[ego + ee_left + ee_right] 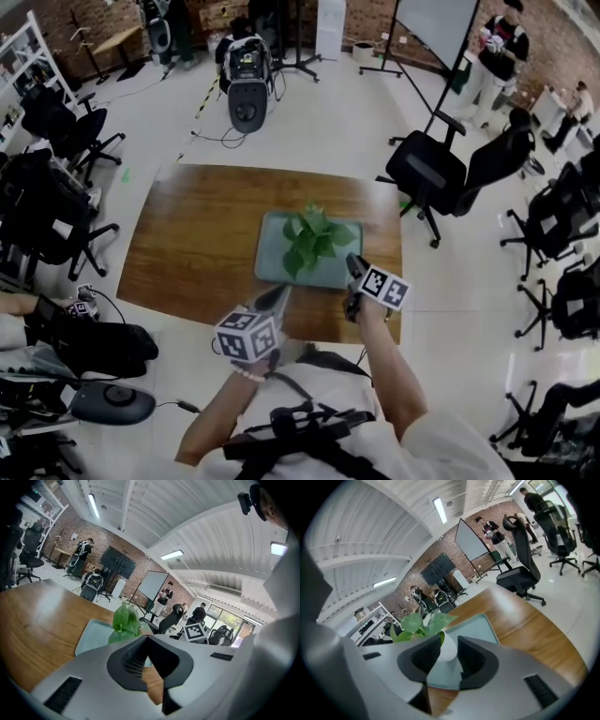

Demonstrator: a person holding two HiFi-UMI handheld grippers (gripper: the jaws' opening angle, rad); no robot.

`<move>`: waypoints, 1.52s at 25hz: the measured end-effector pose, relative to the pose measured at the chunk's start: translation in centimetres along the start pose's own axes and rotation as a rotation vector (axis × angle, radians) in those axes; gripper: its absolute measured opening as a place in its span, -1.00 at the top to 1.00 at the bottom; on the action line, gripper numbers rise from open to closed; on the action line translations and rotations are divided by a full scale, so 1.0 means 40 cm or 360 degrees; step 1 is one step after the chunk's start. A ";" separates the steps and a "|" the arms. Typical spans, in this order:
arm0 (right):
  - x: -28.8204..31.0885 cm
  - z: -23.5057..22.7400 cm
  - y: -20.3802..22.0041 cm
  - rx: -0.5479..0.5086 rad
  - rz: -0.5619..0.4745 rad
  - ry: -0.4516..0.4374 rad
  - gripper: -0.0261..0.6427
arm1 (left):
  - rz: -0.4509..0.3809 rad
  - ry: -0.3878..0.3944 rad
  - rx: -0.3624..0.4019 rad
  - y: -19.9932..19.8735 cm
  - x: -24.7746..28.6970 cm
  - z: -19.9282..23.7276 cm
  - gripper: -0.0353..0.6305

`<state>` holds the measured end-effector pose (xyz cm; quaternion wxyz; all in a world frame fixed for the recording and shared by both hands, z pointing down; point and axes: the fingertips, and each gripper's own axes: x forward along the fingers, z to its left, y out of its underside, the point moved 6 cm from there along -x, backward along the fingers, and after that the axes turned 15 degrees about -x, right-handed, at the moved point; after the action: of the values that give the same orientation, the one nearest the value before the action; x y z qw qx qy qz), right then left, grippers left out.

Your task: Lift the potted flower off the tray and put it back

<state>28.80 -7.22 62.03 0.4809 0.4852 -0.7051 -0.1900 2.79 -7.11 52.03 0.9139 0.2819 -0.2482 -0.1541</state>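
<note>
A potted flower (314, 239) with broad green leaves stands on a pale green tray (274, 267) in the middle of a wooden table (187, 234). In the right gripper view its white pot (449, 651) shows in the gap between my right gripper's (450, 641) dark pads, which stand apart and do not press on it. In the head view my right gripper (354, 267) is at the tray's near right corner. My left gripper (278, 292) is at the near left corner, its pad tips touching with nothing between them (146, 637). The leaves (125, 618) rise just beyond it.
Black office chairs (441, 173) stand right of the table and others (56, 234) on the left. A black machine (248, 89) sits on the floor beyond the far edge. Black gear and cables (103, 347) lie at the near left. People (497, 47) stand far right.
</note>
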 end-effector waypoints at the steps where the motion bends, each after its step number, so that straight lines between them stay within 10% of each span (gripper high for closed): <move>1: 0.024 -0.007 -0.004 0.0004 0.0012 -0.0020 0.51 | -0.0001 -0.0009 0.0000 -0.001 0.012 0.000 0.93; 13: 0.235 0.034 0.006 0.0022 0.0140 -0.0218 0.51 | -0.0103 -0.0161 -0.0100 -0.036 0.038 0.061 0.93; 38: 0.325 0.195 -0.025 -0.0211 0.0188 -0.0145 0.77 | -0.0253 -0.0280 -0.0202 -0.069 -0.100 0.156 0.93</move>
<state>21.71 -20.49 64.10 0.4896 0.4008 -0.7396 -0.2294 -4.31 -10.37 53.42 0.8895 0.2278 -0.2941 -0.2654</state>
